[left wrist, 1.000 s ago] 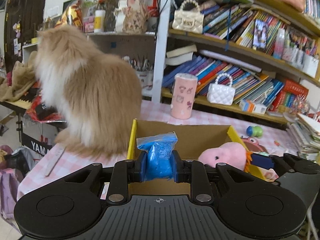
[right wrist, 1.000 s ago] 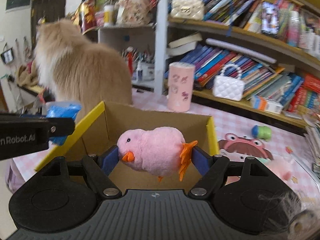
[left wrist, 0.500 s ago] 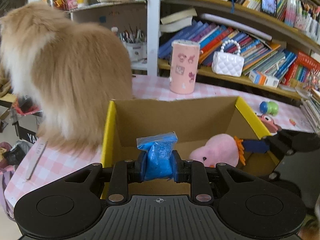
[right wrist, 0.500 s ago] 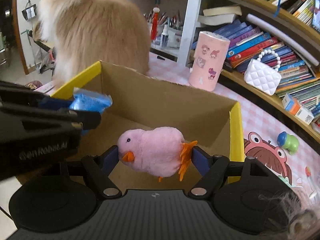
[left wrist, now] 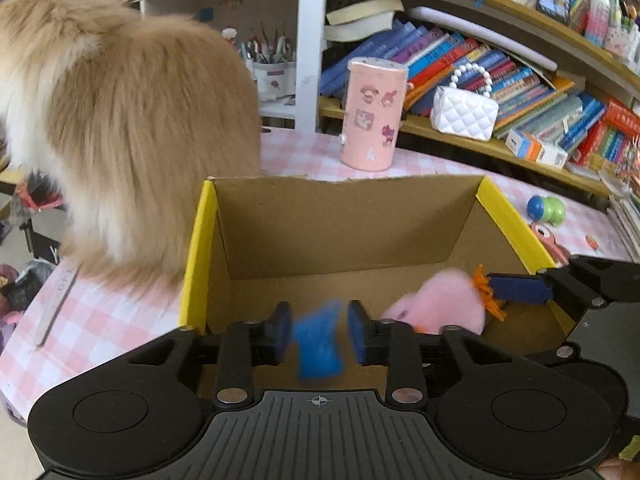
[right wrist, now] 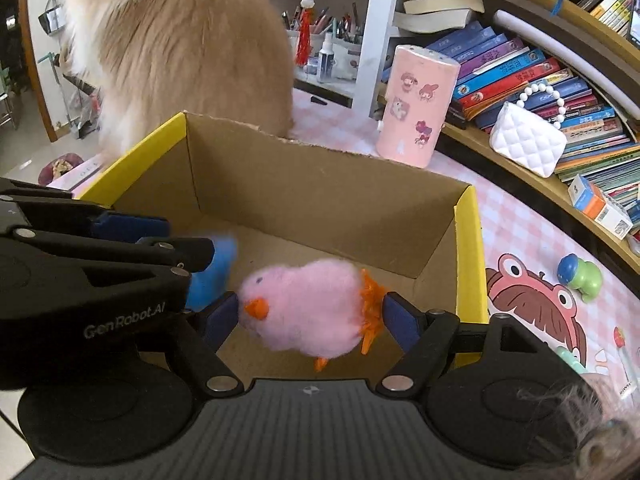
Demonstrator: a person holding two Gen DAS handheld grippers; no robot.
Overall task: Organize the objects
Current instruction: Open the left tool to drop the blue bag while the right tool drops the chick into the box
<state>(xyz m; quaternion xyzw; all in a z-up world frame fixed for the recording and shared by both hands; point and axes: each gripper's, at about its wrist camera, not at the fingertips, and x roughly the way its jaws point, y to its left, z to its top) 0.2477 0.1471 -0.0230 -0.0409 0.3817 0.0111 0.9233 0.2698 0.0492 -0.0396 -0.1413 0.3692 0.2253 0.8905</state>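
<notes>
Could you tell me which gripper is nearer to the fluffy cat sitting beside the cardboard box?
Left. The left gripper is over the box's cat-side end, by the cat; the right gripper works toward the box's far end.

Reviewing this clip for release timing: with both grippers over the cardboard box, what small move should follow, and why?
Probably lift both grippers straight up out of the cardboard box. The left gripper's jaws have just been opening, and the blue bag sits blurred and loose between them; the right gripper's jaws have widened around the pink plush chick.
</notes>
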